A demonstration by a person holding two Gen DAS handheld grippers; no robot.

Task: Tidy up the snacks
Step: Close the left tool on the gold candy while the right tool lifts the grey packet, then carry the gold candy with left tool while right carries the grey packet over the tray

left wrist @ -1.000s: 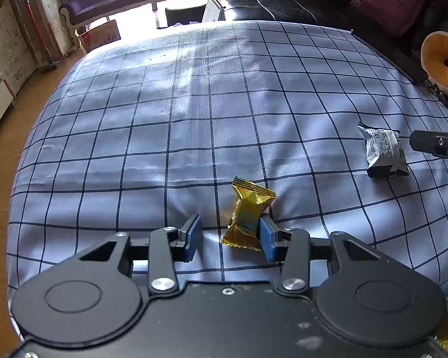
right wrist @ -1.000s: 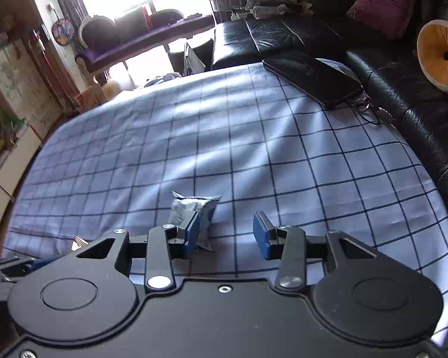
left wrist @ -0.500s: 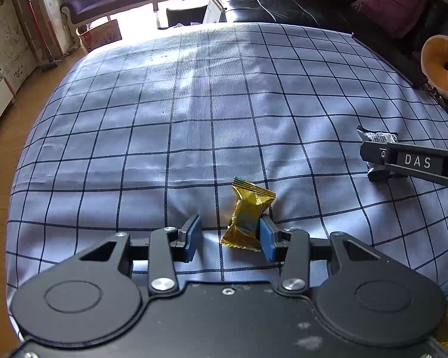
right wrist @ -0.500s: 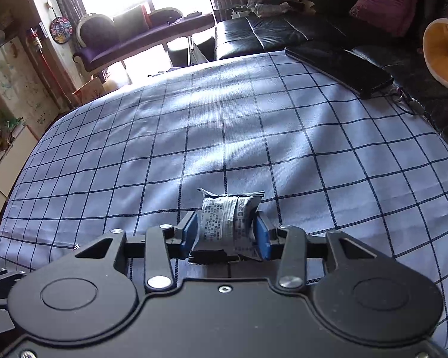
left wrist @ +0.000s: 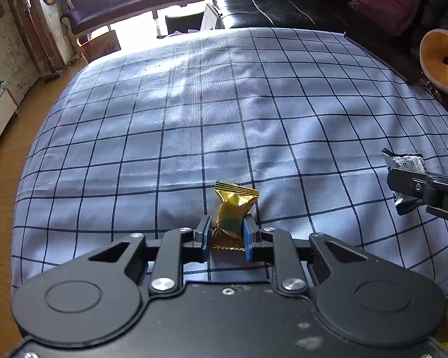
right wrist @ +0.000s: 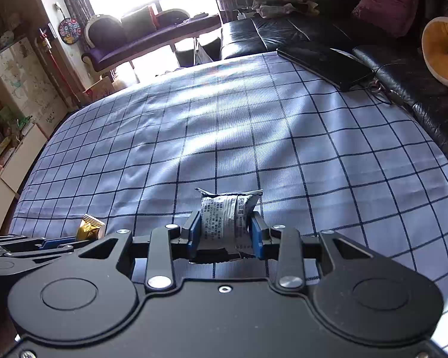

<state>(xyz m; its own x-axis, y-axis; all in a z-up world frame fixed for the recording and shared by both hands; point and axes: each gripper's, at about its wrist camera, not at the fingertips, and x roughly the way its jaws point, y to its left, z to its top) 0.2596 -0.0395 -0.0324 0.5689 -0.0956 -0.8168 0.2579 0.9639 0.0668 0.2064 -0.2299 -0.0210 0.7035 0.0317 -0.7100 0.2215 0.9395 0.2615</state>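
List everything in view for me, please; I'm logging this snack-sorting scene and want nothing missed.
gold snack packet: one, gold foil, on the cloth between the left claw's pads.
grey snack packet: one, grey-white with small print, between the right claw's pads.
checked cloth: one, pale blue with dark grid lines, covering the work surface.
black slab: one, black, flat device at the cloth's far right edge.
sofa: one, black leather, behind the cloth.
round cushion: one, yellow and white, on the right.
left claw: one, black with blue pads, shut on the gold packet.
right claw: one, black with blue pads, closing on the grey packet.
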